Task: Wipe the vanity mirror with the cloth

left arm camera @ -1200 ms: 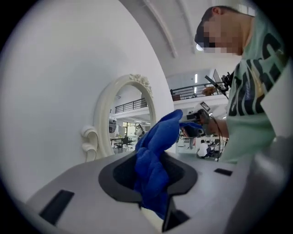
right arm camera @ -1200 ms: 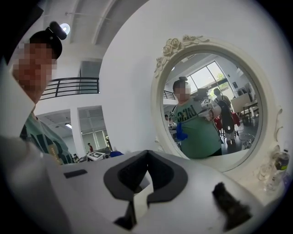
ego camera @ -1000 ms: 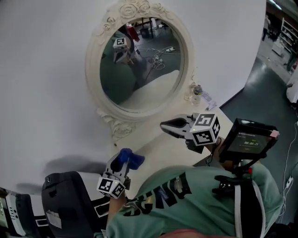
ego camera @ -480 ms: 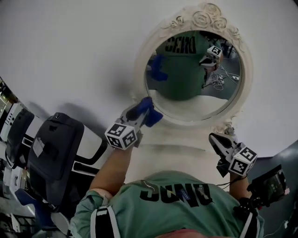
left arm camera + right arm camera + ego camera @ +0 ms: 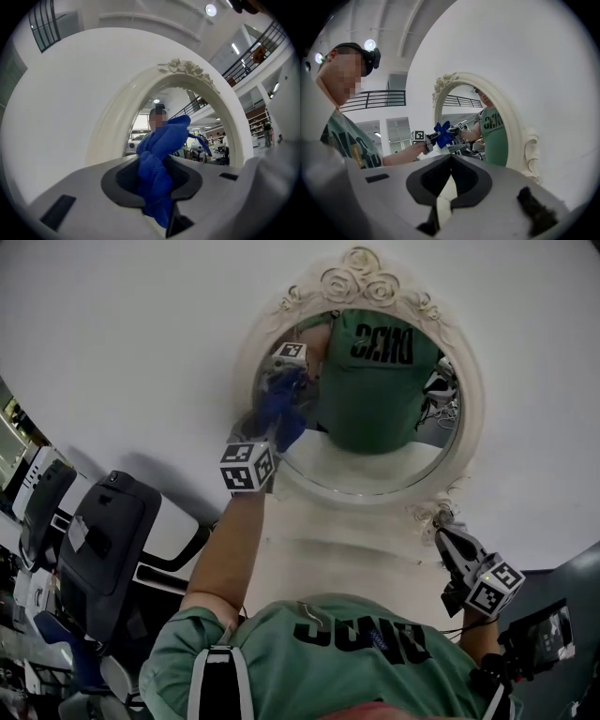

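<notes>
The oval vanity mirror [image 5: 375, 465] in its ornate cream frame [image 5: 361, 282] stands against the white wall. My left gripper [image 5: 272, 416] is shut on the blue cloth [image 5: 281, 404] and holds it against the left part of the glass, with its reflection right beside it. The left gripper view has the cloth [image 5: 159, 154] bunched between the jaws in front of the frame's arch [image 5: 187, 70]. My right gripper [image 5: 444, 538] hangs low by the frame's lower right foot, shut and holding nothing. The right gripper view looks past that gripper's [image 5: 451, 159] meeting jaws to the cloth [image 5: 443, 133] and mirror [image 5: 461, 117].
The mirror rests on a white tabletop [image 5: 328, 549]. A black office chair [image 5: 103, 540] stands at the left, beside the person's left arm. A black device with a screen [image 5: 539, 638] sits at the lower right. The person's green shirt shows in the glass.
My left gripper has lifted the cloth from the mirror's lower left rim up onto the glass. The right gripper stays low at the right, shut.
</notes>
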